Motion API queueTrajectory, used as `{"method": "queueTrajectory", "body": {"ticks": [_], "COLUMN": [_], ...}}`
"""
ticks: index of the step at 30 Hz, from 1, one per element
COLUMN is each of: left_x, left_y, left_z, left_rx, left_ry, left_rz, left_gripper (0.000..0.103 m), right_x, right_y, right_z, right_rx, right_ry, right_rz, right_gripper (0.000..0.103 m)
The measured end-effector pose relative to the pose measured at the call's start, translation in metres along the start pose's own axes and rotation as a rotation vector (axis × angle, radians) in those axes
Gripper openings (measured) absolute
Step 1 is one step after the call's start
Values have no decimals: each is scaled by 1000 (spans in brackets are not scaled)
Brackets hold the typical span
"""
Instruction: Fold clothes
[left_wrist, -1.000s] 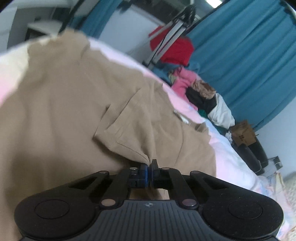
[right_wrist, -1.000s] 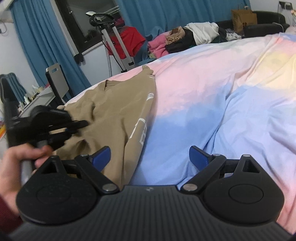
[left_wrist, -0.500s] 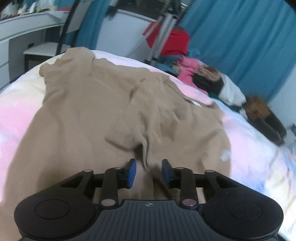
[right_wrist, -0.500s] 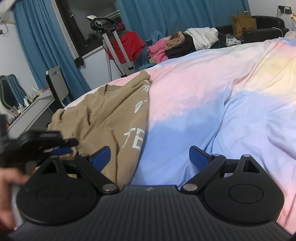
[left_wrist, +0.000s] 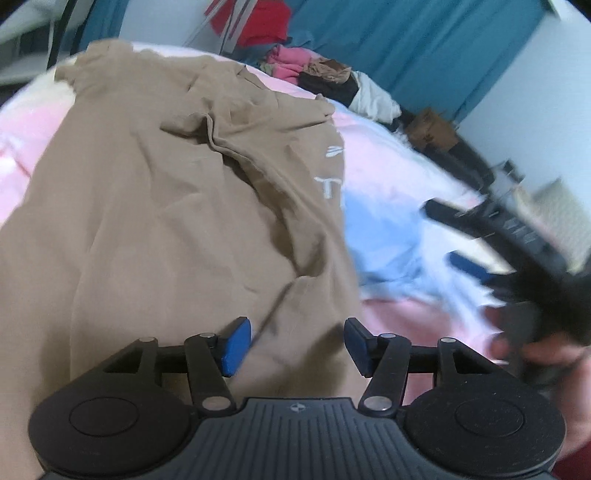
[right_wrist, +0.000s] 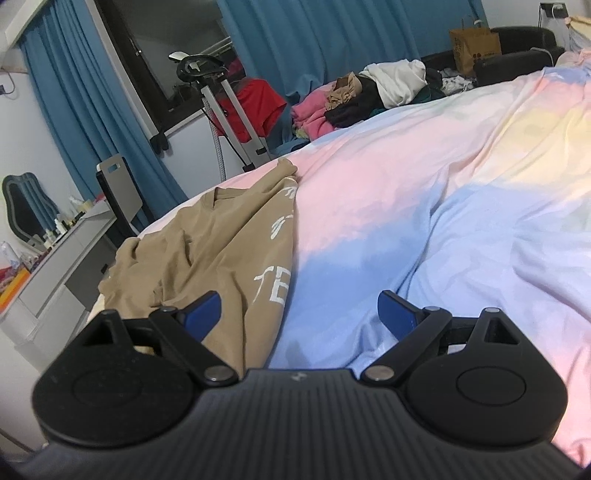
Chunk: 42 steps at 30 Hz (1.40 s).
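Note:
A tan T-shirt (left_wrist: 155, 206) with white lettering lies rumpled on the pastel bedsheet (left_wrist: 373, 173), one sleeve folded onto its body. My left gripper (left_wrist: 297, 345) hovers over the shirt's near edge, its jaws opening, and the blue pads press on nothing. In the right wrist view the same tan T-shirt (right_wrist: 207, 251) lies at the left of the bedsheet (right_wrist: 443, 206). My right gripper (right_wrist: 299, 314) is open above the shirt's right edge and the sheet, holding nothing. The right gripper (left_wrist: 476, 236) also shows, blurred, at the right of the left wrist view, with a hand (left_wrist: 546, 354) on its handle.
A heap of clothes (right_wrist: 369, 96) lies at the bed's far end. A stand (right_wrist: 218, 107) with a red garment (right_wrist: 258, 107) and blue curtains (right_wrist: 314, 40) are behind. A white desk (right_wrist: 62, 258) and a chair (right_wrist: 118, 184) stand at the left, a paper bag (right_wrist: 474, 46) far right.
My left gripper let go of the sleeve fold, opened, and swung toward the shirt's near right edge. It has left the right wrist view. The right gripper stayed open, nearly still.

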<state>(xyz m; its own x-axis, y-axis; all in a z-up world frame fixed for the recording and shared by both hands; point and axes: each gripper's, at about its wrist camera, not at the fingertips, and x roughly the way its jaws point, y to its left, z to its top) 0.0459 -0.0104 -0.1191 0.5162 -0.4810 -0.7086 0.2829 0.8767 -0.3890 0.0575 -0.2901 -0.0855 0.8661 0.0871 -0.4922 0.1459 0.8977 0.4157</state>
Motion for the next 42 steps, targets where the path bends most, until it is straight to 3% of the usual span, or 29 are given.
{"method": "queueTrajectory", "body": {"ticks": [2, 3, 5, 9, 12, 14, 19, 20, 22, 25, 33, 42], "left_x": [11, 14, 7, -15, -15, -17, -49, -57, -75, -104, -136, -100], "left_y": [8, 13, 21, 20, 19, 15, -4, -7, -9, 0, 60, 142], "left_z": [1, 2, 2, 1, -3, -1, 10, 12, 18, 26, 44, 56], "left_rx": [-32, -61, -123, -99, -81, -51, 60, 81, 102, 125, 74, -108], "left_ry": [13, 23, 25, -21, -6, -17, -136, -158, -200, -265, -326, -254], "left_rz": [13, 7, -19, 93, 112, 135, 199, 216, 237, 238, 258, 300], "left_gripper": [36, 7, 4, 4, 6, 11, 62, 66, 86, 102, 103, 102], "right_x": [-6, -8, -13, -19, -21, -22, -35, -37, -39, -31, 67, 222], "right_y": [2, 3, 3, 5, 7, 9, 23, 28, 43, 77, 204, 356], "right_z": [-2, -4, -6, -10, -11, -10, -9, -7, 0, 15, 36, -13], "right_rx": [-16, -24, -37, -62, -74, -86, -127, -137, -180, -269, -428, -610], "right_ry": [-4, -6, -9, -13, -19, -21, -45, -45, -61, -83, -37, 93], "right_rz": [-9, -14, -27, -39, -25, -14, 56, 76, 109, 146, 287, 422], "right_gripper": [93, 93, 93, 93, 93, 93, 93, 93, 93, 93, 93, 92]}}
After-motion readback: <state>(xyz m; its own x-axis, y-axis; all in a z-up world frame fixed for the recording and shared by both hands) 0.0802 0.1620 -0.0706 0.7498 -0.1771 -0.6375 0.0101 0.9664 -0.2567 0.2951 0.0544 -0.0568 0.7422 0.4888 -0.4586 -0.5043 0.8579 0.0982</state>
